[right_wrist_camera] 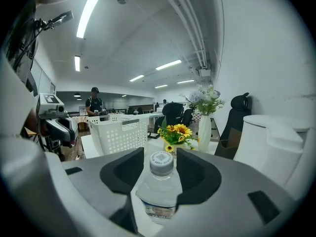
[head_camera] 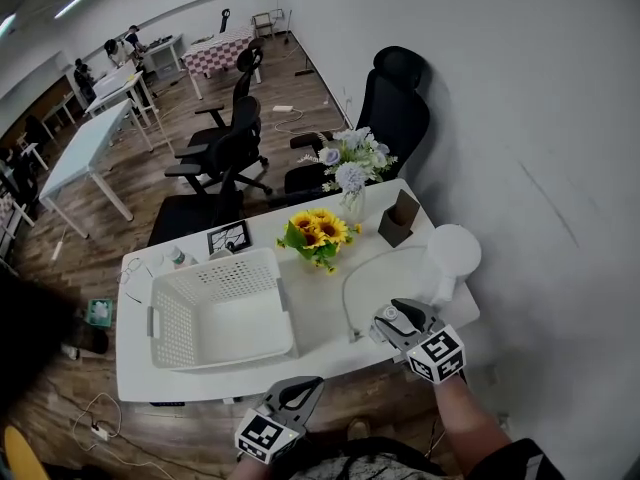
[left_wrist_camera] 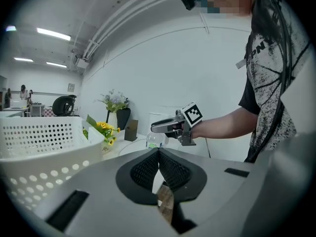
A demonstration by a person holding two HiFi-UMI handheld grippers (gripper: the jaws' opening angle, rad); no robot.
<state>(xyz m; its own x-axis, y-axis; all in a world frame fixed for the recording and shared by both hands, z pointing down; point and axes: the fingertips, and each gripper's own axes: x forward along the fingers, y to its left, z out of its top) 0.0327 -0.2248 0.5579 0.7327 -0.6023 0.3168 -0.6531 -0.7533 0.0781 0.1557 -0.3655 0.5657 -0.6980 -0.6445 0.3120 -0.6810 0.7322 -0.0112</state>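
Basket (head_camera: pixel 215 313) takes up the left half of your table (head_camera: pixel 325 318), white and perforated, with its open side up. Your left gripper (head_camera: pixel 305 386) hangs off the table's near edge, just below the basket's right corner. In the left gripper view its pads (left_wrist_camera: pixel 148 169) are pressed together with nothing between them. The basket wall (left_wrist_camera: pixel 39 137) rises close on its left there.

Past the middle of the table stand the sunflowers (head_camera: pixel 318 233). Behind them is a vase (head_camera: pixel 350 183) of pale flowers, and a small brown box (head_camera: pixel 398 218) sits to the right of that. Chairs (head_camera: pixel 235 158) crowd the far side of the table.

Your right gripper (head_camera: pixel 388 320) is over the table's near right part, well apart from the left one. In the right gripper view its jaws are clamped on a bottle (right_wrist_camera: pixel 159 191). The bottle is clear with a white cap, upright, and its body is caught between the pads. The left gripper view shows the same bottle (left_wrist_camera: pixel 154 140) hanging under that gripper (left_wrist_camera: pixel 155 128). A white appliance (head_camera: pixel 450 256) stands at the far right, near your right gripper.
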